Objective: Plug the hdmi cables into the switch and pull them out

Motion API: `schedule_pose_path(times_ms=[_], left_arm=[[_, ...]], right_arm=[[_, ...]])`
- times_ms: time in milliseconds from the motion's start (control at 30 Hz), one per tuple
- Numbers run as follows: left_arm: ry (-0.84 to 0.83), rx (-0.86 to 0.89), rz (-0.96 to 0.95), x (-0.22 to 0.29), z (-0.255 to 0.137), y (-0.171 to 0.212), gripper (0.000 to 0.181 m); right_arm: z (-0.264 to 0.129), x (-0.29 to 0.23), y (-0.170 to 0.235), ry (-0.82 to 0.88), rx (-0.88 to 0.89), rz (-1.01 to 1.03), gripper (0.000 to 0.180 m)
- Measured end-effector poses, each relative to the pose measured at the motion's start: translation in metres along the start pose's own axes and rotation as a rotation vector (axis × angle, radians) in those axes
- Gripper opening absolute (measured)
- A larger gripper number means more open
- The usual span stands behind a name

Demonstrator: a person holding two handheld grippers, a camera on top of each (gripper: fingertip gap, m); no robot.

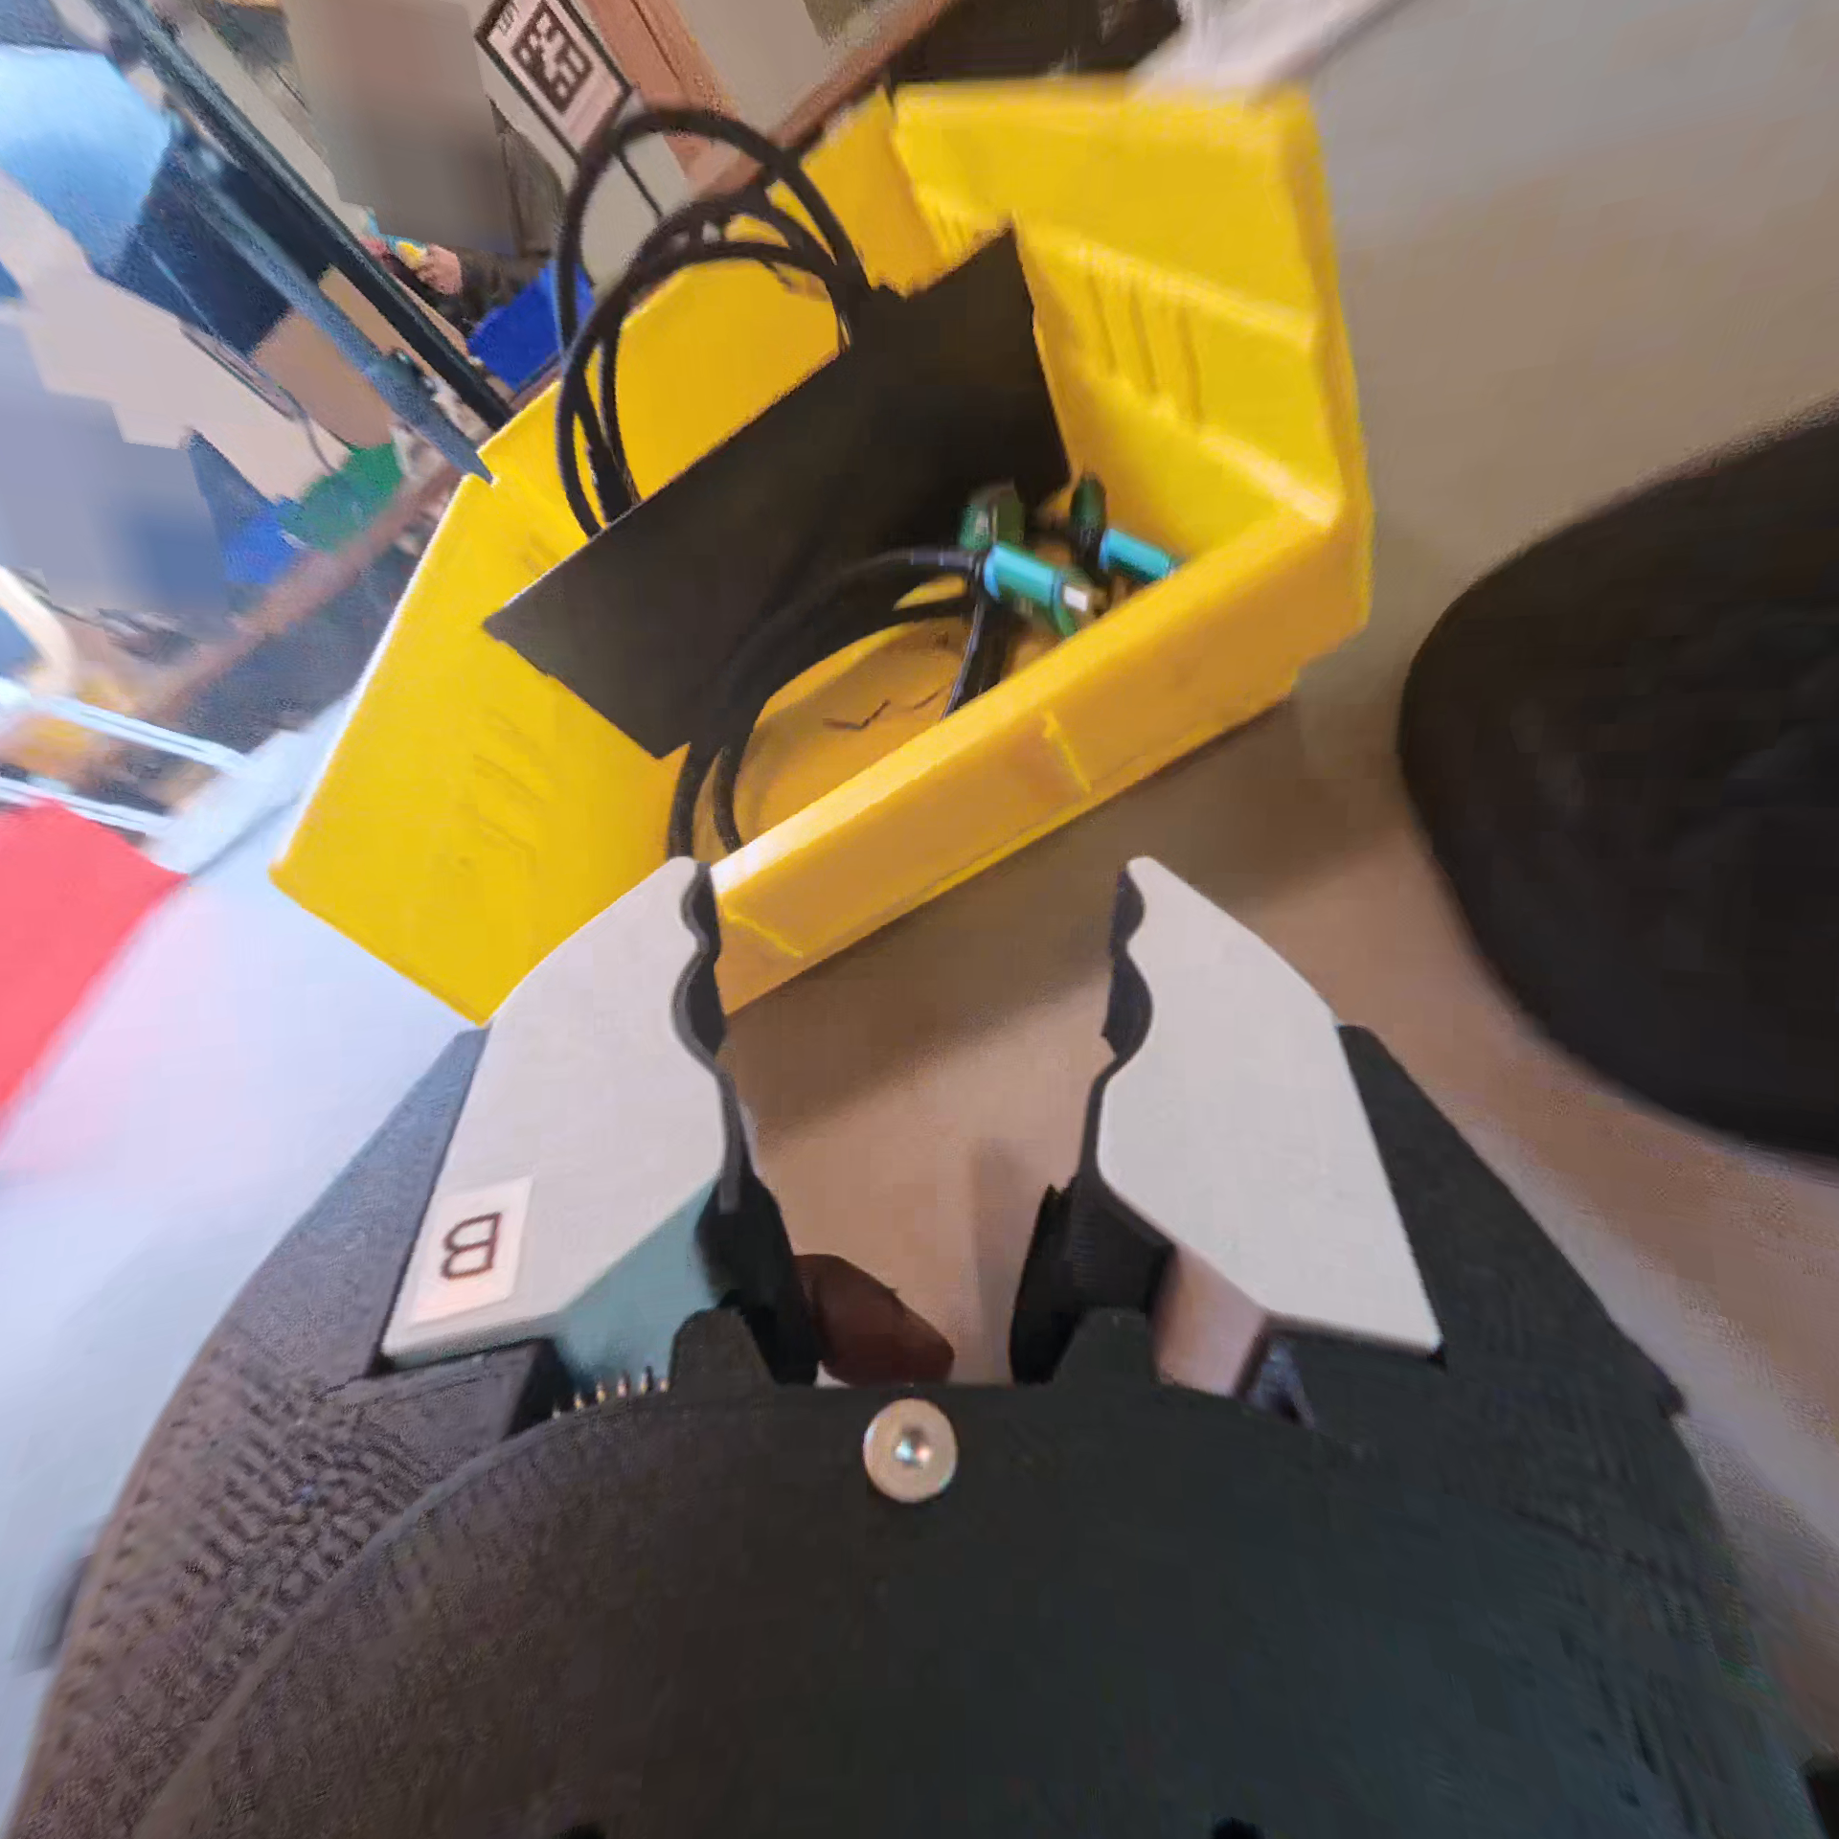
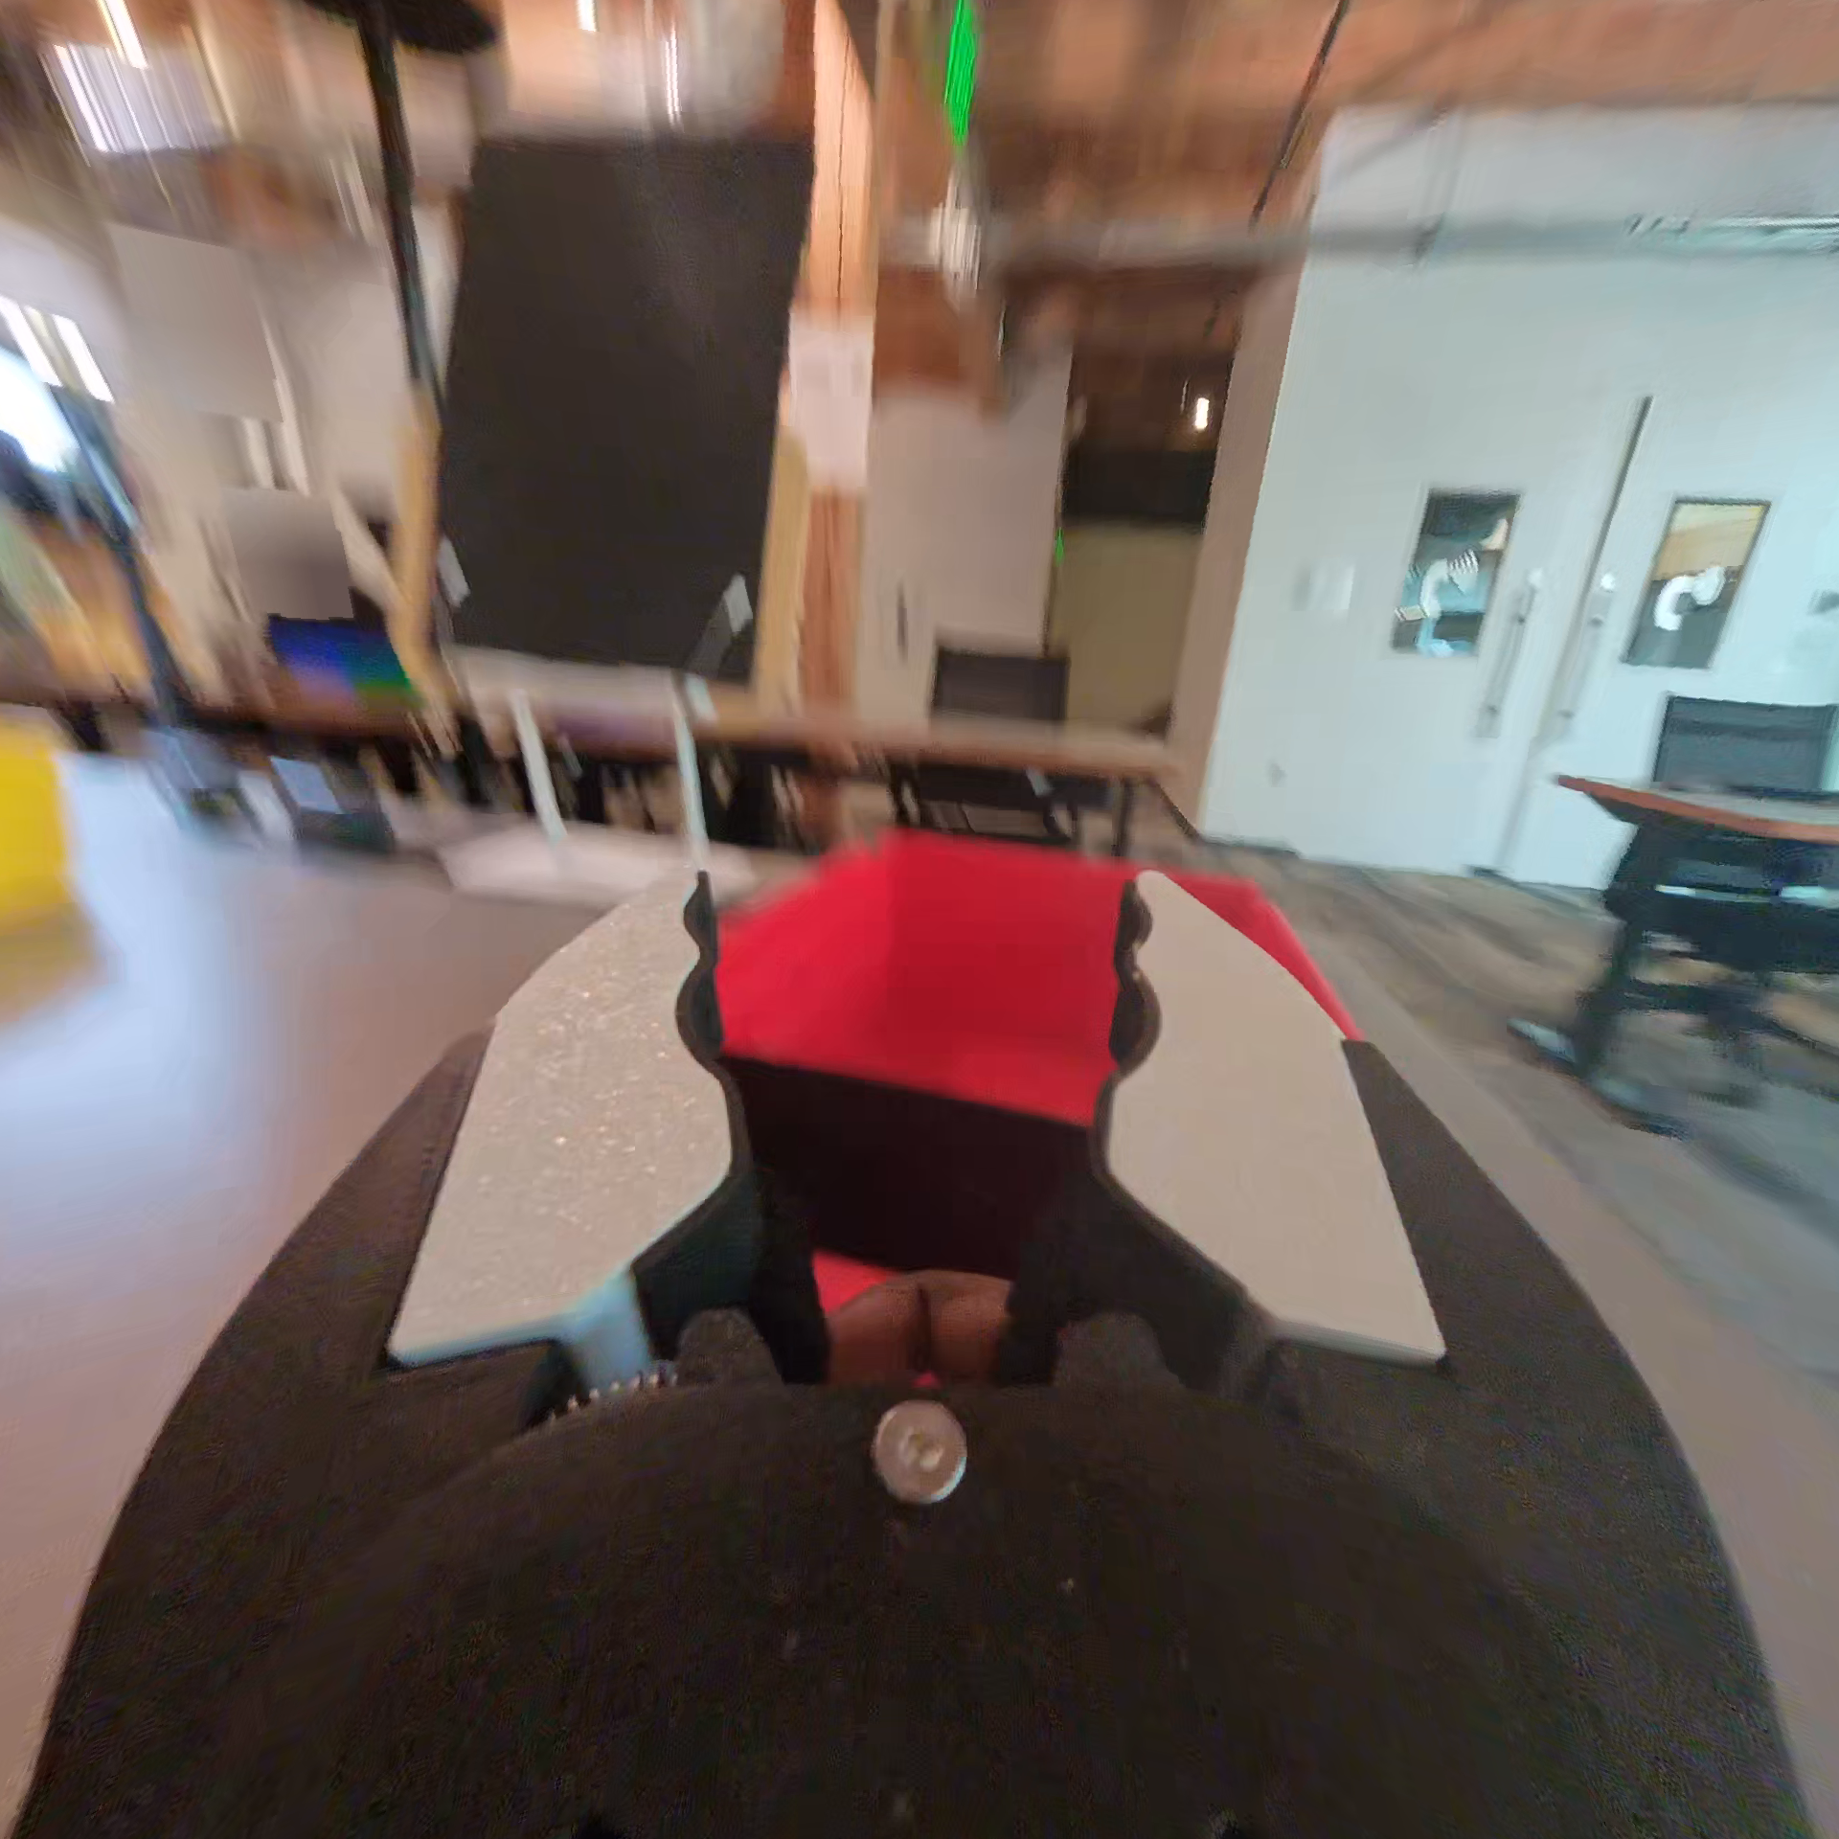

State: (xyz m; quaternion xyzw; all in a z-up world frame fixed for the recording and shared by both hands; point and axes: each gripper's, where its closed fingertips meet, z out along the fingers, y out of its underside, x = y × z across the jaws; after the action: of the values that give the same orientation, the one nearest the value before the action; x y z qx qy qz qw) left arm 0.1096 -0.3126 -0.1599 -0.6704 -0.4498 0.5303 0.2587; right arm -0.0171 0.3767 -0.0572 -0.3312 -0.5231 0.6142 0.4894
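A yellow bin (image 1: 1184,328) stands on the grey table in the left wrist view, with a black divider (image 1: 796,498) across it. Black HDMI cables (image 1: 766,697) coil inside it, with teal and green plugs (image 1: 1035,582) lying in the near right corner. More black cable loops (image 1: 647,249) rise behind the divider. My left gripper (image 1: 916,886) is open and empty, just in front of the bin's near wall. My right gripper (image 2: 916,896) is open and empty above a red bin (image 2: 925,955) with a black panel (image 2: 896,1154) inside. I see no switch.
A large blurred black object (image 1: 1642,796) lies on the table to the right of the yellow bin. A red bin (image 1: 60,916) shows at the left edge. In the right wrist view, a yellow bin (image 2: 30,836) is far left, with desks, chairs and doors behind.
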Motion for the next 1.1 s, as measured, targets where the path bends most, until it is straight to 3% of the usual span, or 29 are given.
schedule_pose_path(times_ms=[100, 167, 233, 300, 400, 500, 567, 633, 733, 833, 900, 1033, 1100], left_arm=[[0.115, 0.274, -0.440, -0.003, -0.023, -0.040, 0.094], [0.159, 0.452, -0.740, -0.016, -0.032, -0.060, 0.094], [0.176, 0.522, -0.878, -0.020, -0.029, -0.063, 0.096], [0.179, 0.472, -0.918, -0.013, -0.016, -0.055, 0.101], [0.188, 0.375, -1.058, -0.009, -0.001, -0.044, 0.094], [0.240, 0.353, -1.055, -0.003, 0.000, -0.045, 0.094], [0.192, 0.378, -1.019, -0.007, -0.002, -0.047, 0.094], [0.132, 0.366, -0.977, -0.010, -0.002, -0.045, 0.095], [0.198, 0.368, -0.942, 0.002, -0.003, -0.053, 0.112], [0.305, 0.383, -0.959, 0.015, -0.005, -0.061, 0.133], [0.351, 0.404, -0.950, 0.020, -0.008, -0.065, 0.144], [0.355, 0.349, -0.970, 0.025, -0.005, -0.063, 0.145], [0.398, 0.352, -0.950, 0.033, -0.008, -0.068, 0.145]], right_arm=[[0.001, -0.016, -0.040, -0.081, 0.283, 0.340, 0.085], [0.014, -0.037, -0.030, -0.154, 0.296, 0.508, 0.091], [0.038, -0.075, 0.010, -0.254, 0.066, 0.611, 0.092], [0.050, -0.113, 0.047, -0.369, -0.239, 0.604, 0.101], [0.054, -0.117, 0.055, -0.402, -0.311, 0.653, 0.081], [0.049, -0.104, 0.040, -0.420, -0.202, 0.738, 0.047], [0.046, -0.101, 0.033, -0.439, -0.159, 0.747, 0.041], [0.043, -0.110, 0.032, -0.498, -0.178, 0.705, 0.050], [0.040, -0.122, 0.030, -0.544, -0.183, 0.613, 0.064], [0.040, -0.125, 0.028, -0.557, -0.182, 0.591, 0.100], [0.039, -0.126, 0.028, -0.563, -0.182, 0.583, 0.100], [0.038, -0.134, 0.028, -0.582, -0.193, 0.549, 0.121], [0.037, -0.136, 0.028, -0.593, -0.193, 0.549, 0.123]])
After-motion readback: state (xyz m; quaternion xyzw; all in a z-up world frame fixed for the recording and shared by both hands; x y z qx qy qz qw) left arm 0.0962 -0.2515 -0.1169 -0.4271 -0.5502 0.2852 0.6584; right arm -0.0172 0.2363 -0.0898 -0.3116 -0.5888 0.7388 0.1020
